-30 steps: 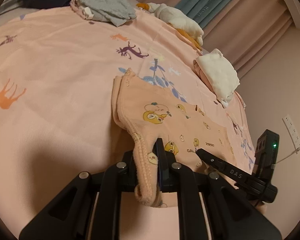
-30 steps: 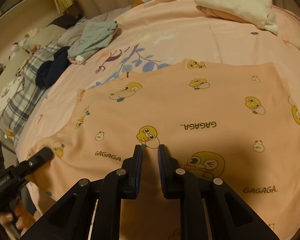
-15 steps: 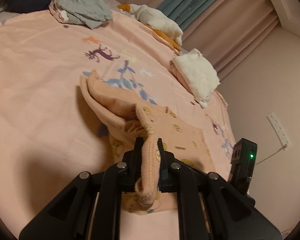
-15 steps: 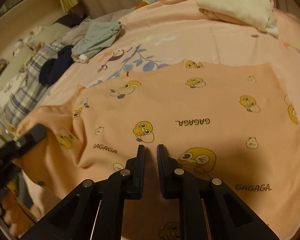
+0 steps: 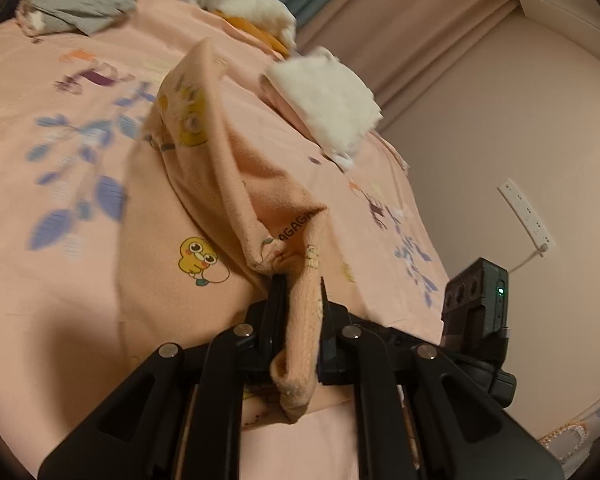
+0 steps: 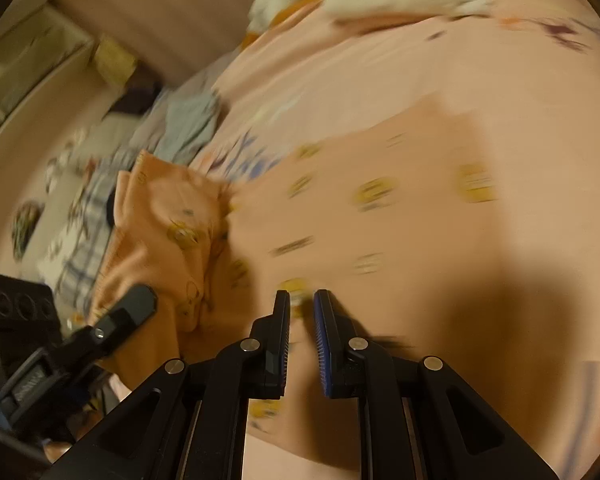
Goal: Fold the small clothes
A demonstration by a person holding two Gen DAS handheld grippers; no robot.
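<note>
Left hand-held gripper (image 5: 299, 286) clamps peach garment (image 5: 204, 160) edge, lifted over bedsheet (image 5: 60, 80).

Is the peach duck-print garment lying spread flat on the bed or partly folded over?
Partly folded. The left gripper pinches one edge of the duck-print garment and holds it raised over the part lying flat on the bed sheet.

A peach bedsheet (image 5: 60, 272) printed with animals and blue leaves covers the bed; pinkish curtains (image 5: 412, 28) hang behind, a white power strip (image 5: 526, 216) on the wall
</note>
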